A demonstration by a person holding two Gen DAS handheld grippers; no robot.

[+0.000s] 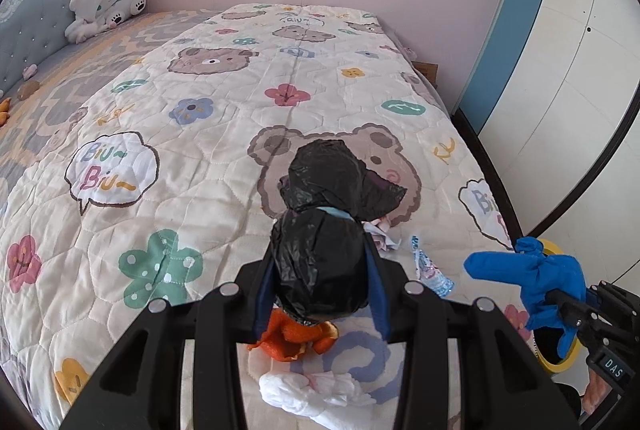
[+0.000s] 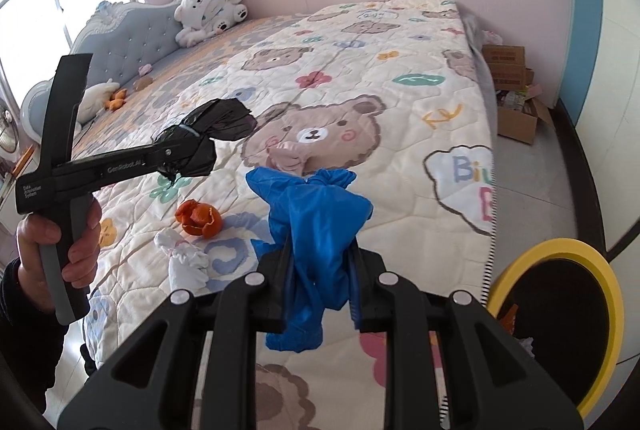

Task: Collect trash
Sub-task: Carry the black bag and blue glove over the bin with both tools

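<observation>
My left gripper [image 1: 320,262] is shut on a tied black plastic bag [image 1: 324,213] and holds it above the bed; it also shows in the right wrist view [image 2: 200,139]. My right gripper [image 2: 318,270] is shut on a blue glove [image 2: 316,222], held over the bed's near edge; the glove shows in the left wrist view [image 1: 532,274]. On the quilt lie an orange peel [image 2: 200,218], a white crumpled tissue [image 2: 184,262], a pinkish crumpled paper [image 2: 288,157] and a clear plastic wrapper [image 1: 432,270]. A yellow-rimmed bin [image 2: 560,310] stands on the floor at the right.
The bed's bear-print quilt [image 2: 400,109] fills both views. A white plush toy [image 2: 208,5] leans on the grey headboard [image 2: 132,37]. Cardboard boxes [image 2: 512,85] sit on the floor beyond the bed, by the pink wall. A window is at far left.
</observation>
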